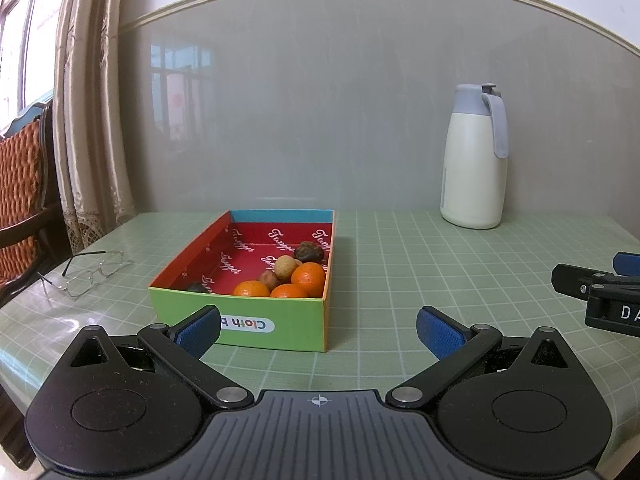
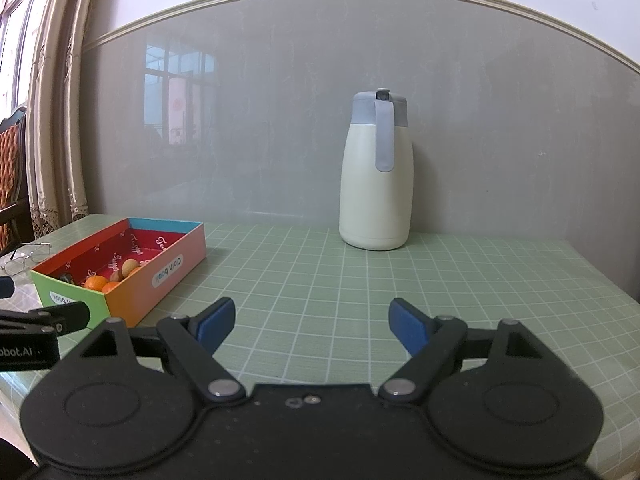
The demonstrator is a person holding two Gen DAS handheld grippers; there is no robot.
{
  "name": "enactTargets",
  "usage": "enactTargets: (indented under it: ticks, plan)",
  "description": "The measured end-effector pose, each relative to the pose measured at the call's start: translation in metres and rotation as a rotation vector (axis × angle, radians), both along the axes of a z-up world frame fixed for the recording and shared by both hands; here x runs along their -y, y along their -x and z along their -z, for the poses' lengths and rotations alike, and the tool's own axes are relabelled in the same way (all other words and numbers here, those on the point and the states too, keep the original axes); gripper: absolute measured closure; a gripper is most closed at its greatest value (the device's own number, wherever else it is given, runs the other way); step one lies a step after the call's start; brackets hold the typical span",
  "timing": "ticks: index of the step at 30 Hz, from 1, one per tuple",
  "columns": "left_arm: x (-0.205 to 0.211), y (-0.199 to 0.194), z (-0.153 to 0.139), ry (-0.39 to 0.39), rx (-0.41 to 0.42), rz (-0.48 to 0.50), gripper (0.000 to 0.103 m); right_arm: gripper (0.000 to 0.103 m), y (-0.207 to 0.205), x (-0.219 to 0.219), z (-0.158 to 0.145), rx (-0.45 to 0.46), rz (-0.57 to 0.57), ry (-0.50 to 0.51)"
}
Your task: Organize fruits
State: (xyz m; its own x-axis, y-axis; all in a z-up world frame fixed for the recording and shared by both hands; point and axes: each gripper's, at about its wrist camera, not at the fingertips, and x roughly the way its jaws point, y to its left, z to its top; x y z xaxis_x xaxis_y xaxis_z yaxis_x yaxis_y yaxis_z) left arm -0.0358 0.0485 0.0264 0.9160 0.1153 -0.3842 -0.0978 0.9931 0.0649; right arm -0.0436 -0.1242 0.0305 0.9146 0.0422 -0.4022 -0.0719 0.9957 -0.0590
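Fruits [image 1: 286,278] lie together in the near right corner of the colourful box [image 1: 280,326], which stands on the green checked tabletop [image 1: 400,280] directly ahead of the left hand-held gripper [image 1: 318,330]. Three orange ones, a pale round one and some brown ones can be told apart; a dark small thing in the near left corner is too hidden to name. The box is a long rectangle, and its long axis runs away from the left hand-held gripper toward the wall, so the short green wall faces this gripper and its left blue pad [image 1: 200,330] shows just in front of that wall. In the right wrist view the same box lies far to the left and a little ahead of the right hand-held gripper [image 2: 312,326], with bare tabletop between its fingers. The left hand is therefore clearly the nearer one to the fruits, and a reach over the near wall seems the natural move for it. Both hand-held grippers have their jaws spread wide and hold nothing. Each points forward and slightly downward at the tabletop, side by side, the right one showing at the right edge of the left view. A white jug [image 2: 376,184] stands upright near the wall, well apart from the box, and a pair of glasses [image 1: 86,274] lies to the left of it.
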Motion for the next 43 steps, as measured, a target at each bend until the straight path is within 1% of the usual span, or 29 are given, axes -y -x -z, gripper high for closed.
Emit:
enactTargets:
  ticks: [26,34,43]
  plan:
    - [-0.0005,-0.0001,0.0002,0.008,0.002,-0.006,0.000,0.019,0.0017,-0.0009,-0.0004,-0.003,-0.002,0.001]
    - [-0.0072,0.0017,0.0002,0.057,0.019,0.005,0.000,0.019,0.0012,-0.0006,-0.0005,-0.003,-0.001,0.001]
    - [-0.0032,0.0008,-0.0003,0.037,0.016,-0.010,0.000,0.019,0.0030,-0.0025,0.0006,-0.004,-0.003,-0.002]
